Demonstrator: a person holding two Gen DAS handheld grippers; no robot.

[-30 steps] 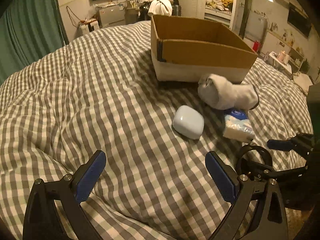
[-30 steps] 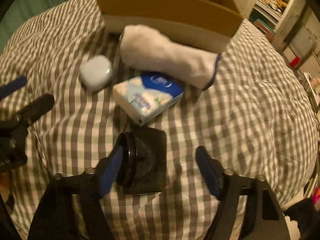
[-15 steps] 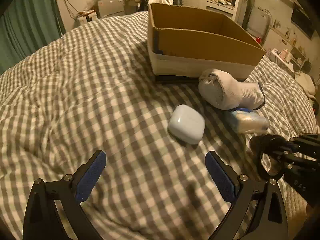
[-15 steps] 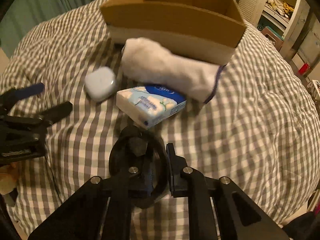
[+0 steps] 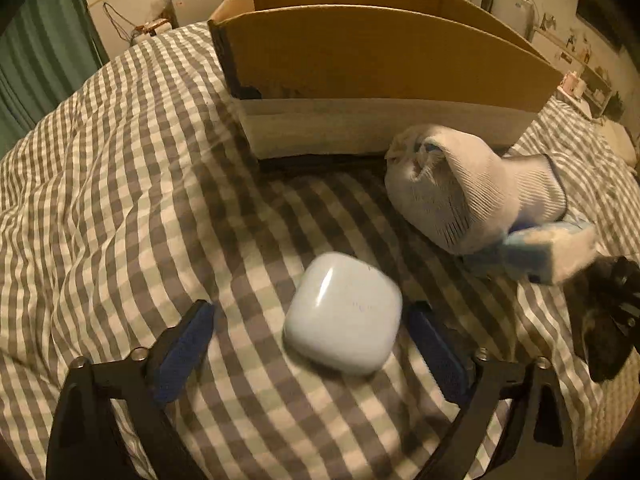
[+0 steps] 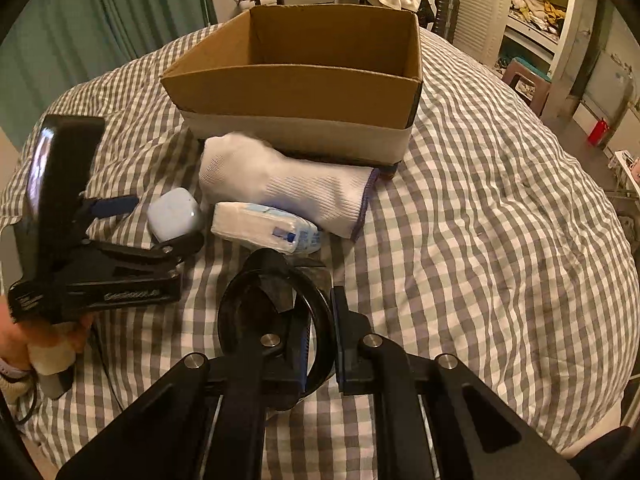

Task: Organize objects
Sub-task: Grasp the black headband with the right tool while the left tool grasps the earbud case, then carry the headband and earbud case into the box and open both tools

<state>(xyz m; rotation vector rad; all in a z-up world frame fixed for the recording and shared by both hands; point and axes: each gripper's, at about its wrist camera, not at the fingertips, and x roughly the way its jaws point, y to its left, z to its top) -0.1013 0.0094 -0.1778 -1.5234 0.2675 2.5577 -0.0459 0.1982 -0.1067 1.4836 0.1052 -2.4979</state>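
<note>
Left tool [image 5: 310, 334] spread around a smooth rounded case [image 5: 343, 313]; right tool [image 6: 316, 338] clamped on a glossy black ring [image 6: 276, 320].

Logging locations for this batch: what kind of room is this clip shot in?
Most likely a lived-in bedroom. The items lie on a gray checked duvet spread over a bed, green curtains hang behind it, and open shelves at the back hold folded clothes.
</note>
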